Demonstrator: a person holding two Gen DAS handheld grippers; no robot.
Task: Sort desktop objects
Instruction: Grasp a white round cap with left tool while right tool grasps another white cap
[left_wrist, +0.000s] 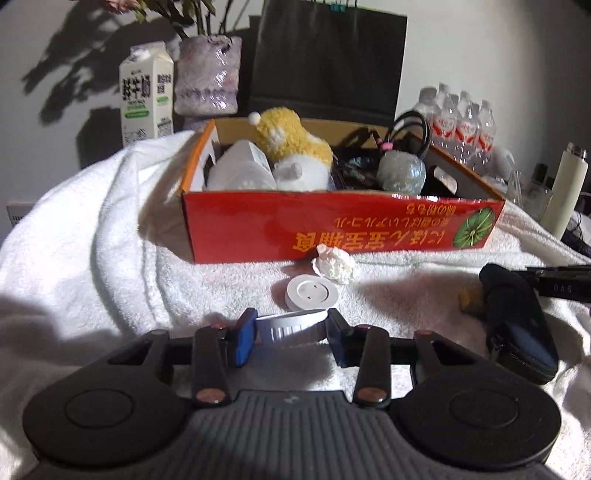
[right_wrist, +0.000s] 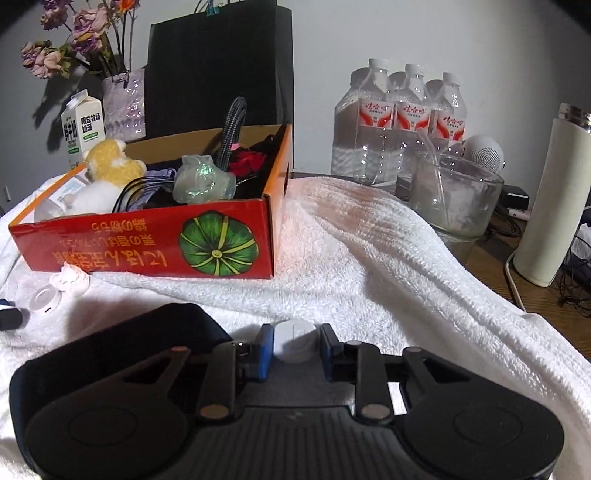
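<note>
Clearly the left tongs (left_wrist: 291, 334) are closed on a silver round tin (left_wrist: 290, 329), its sides pressed between the two blue pads just above the white towel (left_wrist: 110, 258) that covers the counter. Just beyond it in the left wrist view lie a white round disc (left_wrist: 311, 293) and, touching the foot of the red cardboard box (left_wrist: 332, 230), a crumpled paper wad (left_wrist: 336, 265); a dark zip pouch (left_wrist: 521, 325) rests on the towel to the right. The right wrist view shows what the left cannot: the right tongs (right_wrist: 296, 347) are clamped on a small white oval object (right_wrist: 294, 341) (what it is cannot be told), with the dark pouch just to their left. From here the box's end with the green pumpkin print (right_wrist: 218, 242) faces the camera, and a glass jar (right_wrist: 456, 197), a cream flask (right_wrist: 550, 199) and a pack of water bottles (right_wrist: 402, 118) stand on the bare counter at right. Both views look into the box, which holds a yellow plush toy (left_wrist: 291, 136), a pale green wrapped lump (left_wrist: 400, 171) and coiled black cable (left_wrist: 410, 129). Behind it stand a milk carton (left_wrist: 146, 92), a vase of flowers (right_wrist: 123, 103) and a black paper bag (left_wrist: 328, 59).
</note>
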